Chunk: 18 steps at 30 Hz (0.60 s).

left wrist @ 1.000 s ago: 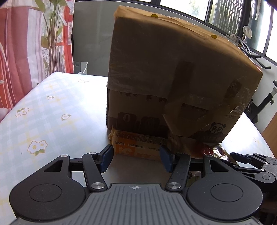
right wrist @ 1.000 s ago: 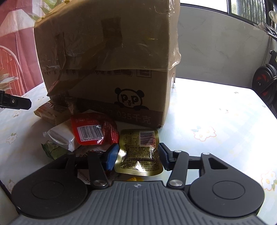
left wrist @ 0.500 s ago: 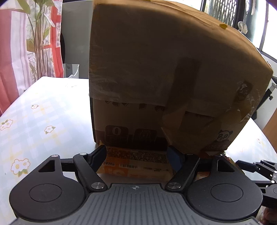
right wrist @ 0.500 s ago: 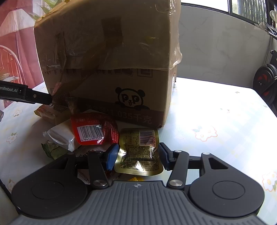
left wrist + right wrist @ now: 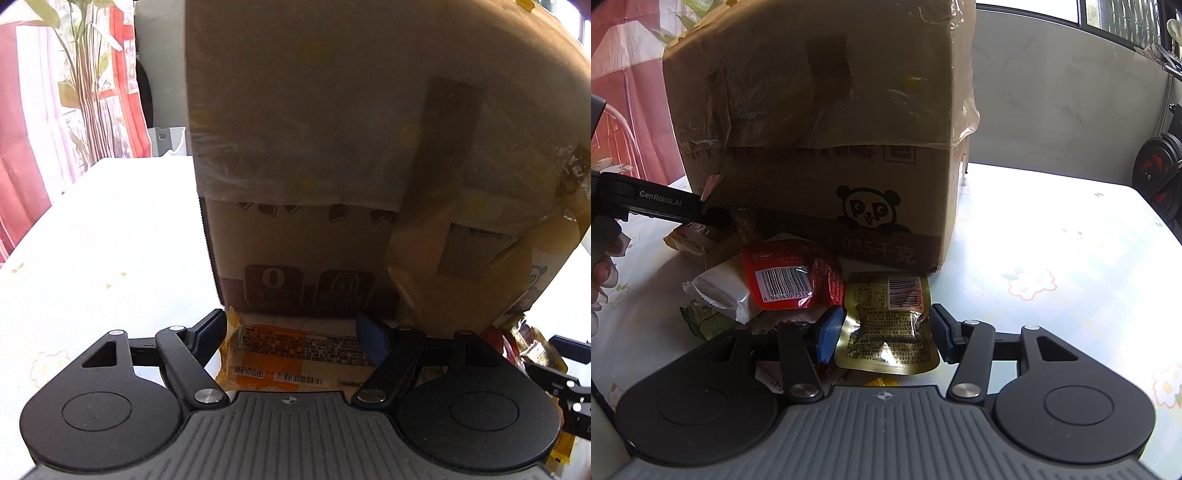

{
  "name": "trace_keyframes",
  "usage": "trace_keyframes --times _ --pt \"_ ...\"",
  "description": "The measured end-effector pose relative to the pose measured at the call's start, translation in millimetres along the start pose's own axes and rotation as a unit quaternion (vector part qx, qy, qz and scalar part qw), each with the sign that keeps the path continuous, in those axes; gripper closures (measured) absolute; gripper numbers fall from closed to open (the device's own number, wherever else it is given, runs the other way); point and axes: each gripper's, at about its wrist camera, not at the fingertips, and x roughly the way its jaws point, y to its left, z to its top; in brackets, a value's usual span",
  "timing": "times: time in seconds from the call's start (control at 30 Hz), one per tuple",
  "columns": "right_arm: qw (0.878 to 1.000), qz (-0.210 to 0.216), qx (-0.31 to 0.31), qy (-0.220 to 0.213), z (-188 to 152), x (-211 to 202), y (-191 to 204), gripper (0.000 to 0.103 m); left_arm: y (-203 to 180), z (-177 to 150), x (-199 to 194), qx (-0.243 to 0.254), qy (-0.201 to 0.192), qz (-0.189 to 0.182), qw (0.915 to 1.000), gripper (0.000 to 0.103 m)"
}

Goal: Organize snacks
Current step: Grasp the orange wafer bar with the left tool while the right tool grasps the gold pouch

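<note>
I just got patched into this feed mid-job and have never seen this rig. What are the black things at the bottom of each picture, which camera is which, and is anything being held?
Each picture comes from a camera riding on a hand-held two-finger gripper, looking along its fingers. The left gripper stands open around an orange snack packet lying against the cardboard box; its pads are not pressing it. The right gripper straddles a gold pouch on the flowered table, with gaps at both pads, so nothing is held. Beside it lie a red packet and a white packet. The left gripper's finger also shows in the right view.
</note>
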Motion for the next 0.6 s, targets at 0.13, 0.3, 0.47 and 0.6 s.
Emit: trace_keyframes --times 0.13,0.3,0.47,0.6 --pt "1.000 0.001 0.002 0.000 0 0 0 0.049 8 -9 -4 -0.007 0.021 0.015 0.9996 0.024" --pt "1.000 0.002 0.003 0.000 0 0 -1 0.049 26 -15 -22 -0.063 0.032 0.015 0.9973 0.024" --pt "1.000 0.002 0.003 0.000 0 0 -1 0.049 53 -10 -41 -0.161 0.045 -0.010 0.9860 0.024" --pt "1.000 0.001 0.003 0.001 0 0 -1 0.049 60 -14 -38 -0.220 0.079 -0.046 0.9712 0.025"
